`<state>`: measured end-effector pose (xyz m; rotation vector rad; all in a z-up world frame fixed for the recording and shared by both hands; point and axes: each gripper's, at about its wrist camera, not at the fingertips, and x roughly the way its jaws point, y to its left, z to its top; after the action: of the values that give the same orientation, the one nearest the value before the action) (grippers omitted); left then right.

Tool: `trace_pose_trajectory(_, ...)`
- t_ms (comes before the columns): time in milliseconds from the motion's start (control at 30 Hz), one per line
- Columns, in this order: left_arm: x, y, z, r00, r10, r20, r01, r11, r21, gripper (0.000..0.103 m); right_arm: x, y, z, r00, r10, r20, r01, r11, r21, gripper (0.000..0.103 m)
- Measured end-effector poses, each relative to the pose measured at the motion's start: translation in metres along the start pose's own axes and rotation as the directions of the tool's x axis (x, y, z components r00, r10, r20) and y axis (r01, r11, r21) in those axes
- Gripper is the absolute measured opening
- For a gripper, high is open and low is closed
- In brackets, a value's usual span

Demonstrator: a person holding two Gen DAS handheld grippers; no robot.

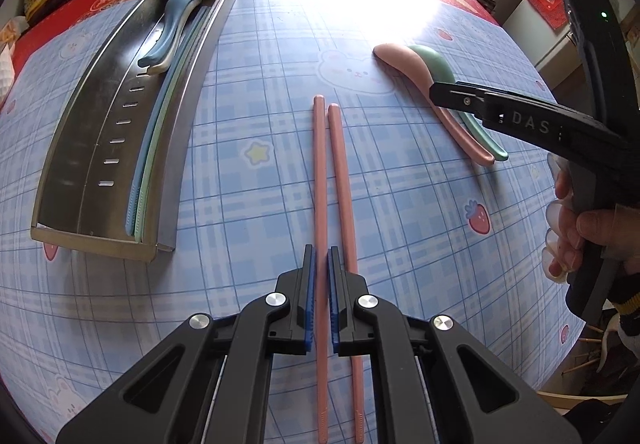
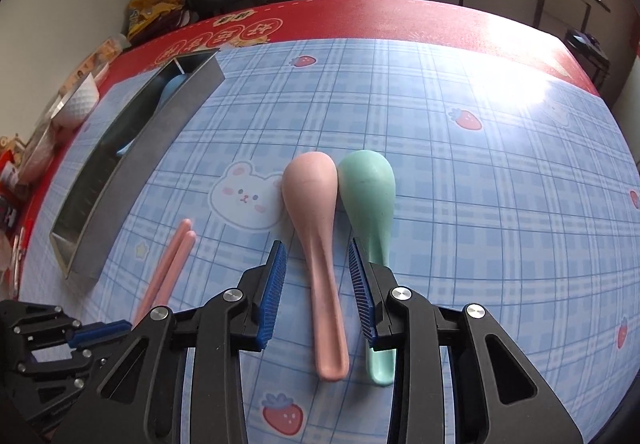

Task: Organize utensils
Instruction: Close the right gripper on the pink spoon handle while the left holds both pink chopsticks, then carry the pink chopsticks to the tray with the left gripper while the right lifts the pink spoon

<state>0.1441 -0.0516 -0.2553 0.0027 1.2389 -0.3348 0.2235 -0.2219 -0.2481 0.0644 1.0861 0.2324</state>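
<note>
Lengthwise, we saw the two pink chopsticks [image 1: 334, 179] lying side by side on the checked surface [image 1: 400, 244], running straight away from the left gripper [image 1: 321, 264], whose jaws were narrowed around one of them. Our right gripper [image 2: 316, 272] held its jaws wide astride the pink spoon [image 2: 316, 228], bowl pointing away, with the green spoon [image 2: 370, 191] just beside it. The right tool's arm read "DAS". Blue and green utensils lay lengthwise in the metal tray [image 1: 64, 147].
</note>
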Motion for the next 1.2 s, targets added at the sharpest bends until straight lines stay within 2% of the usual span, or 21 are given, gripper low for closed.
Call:
trace_pose_trajectory(133, 0.000, 0.000, 0.000, 1.000, -0.006, 0.002, 0.006, 1.000, -0.005, 0.007, 0.010, 0.002, 0.001, 0.999, -0.013, -0.030, 0.012, 1.000, -0.010, 0.032)
trace_pose_trajectory(267, 0.000, 0.000, 0.000, 1.000, -0.009, 0.005, 0.009, 1.000, -0.008, 0.007, 0.011, 0.001, -0.001, 0.999, -0.020, -0.026, 0.019, 1.000, -0.006, 0.031)
trace_pose_trajectory(400, 0.000, 0.000, -0.001, 1.000, -0.011, 0.009, 0.011, 1.000, -0.008, 0.007, 0.010, -0.003, -0.004, 0.999, -0.032, -0.027, 0.032, 0.999, 0.003, 0.018)
trace_pose_trajectory(467, -0.001, 0.000, -0.001, 1.000, -0.012, 0.011, 0.013, 1.000, -0.009, 0.007, 0.008, -0.003, -0.006, 0.999, -0.024, -0.032, 0.025, 1.000, 0.003, 0.016)
trace_pose_trajectory(733, -0.001, 0.000, -0.002, 1.000, -0.013, 0.013, 0.013, 1.000, -0.008, 0.007, -0.004, 0.005, -0.031, 1.000, -0.021, -0.023, 0.021, 1.000, 0.006, 0.016)
trace_pose_trajectory(933, -0.001, 0.001, -0.001, 1.000, -0.017, 0.009, 0.018, 1.000, -0.011, 0.007, -0.015, 0.022, -0.056, 0.999, -0.047, 0.001, 0.047, 0.996, -0.073, 0.016)
trace_pose_trajectory(1200, 0.000, -0.002, 0.000, 1.000, -0.007, 0.009, 0.007, 1.000, 0.009, 0.007, -0.017, 0.019, -0.059, 1.000, -0.007, -0.027, 0.006, 0.999, -0.034, 0.016)
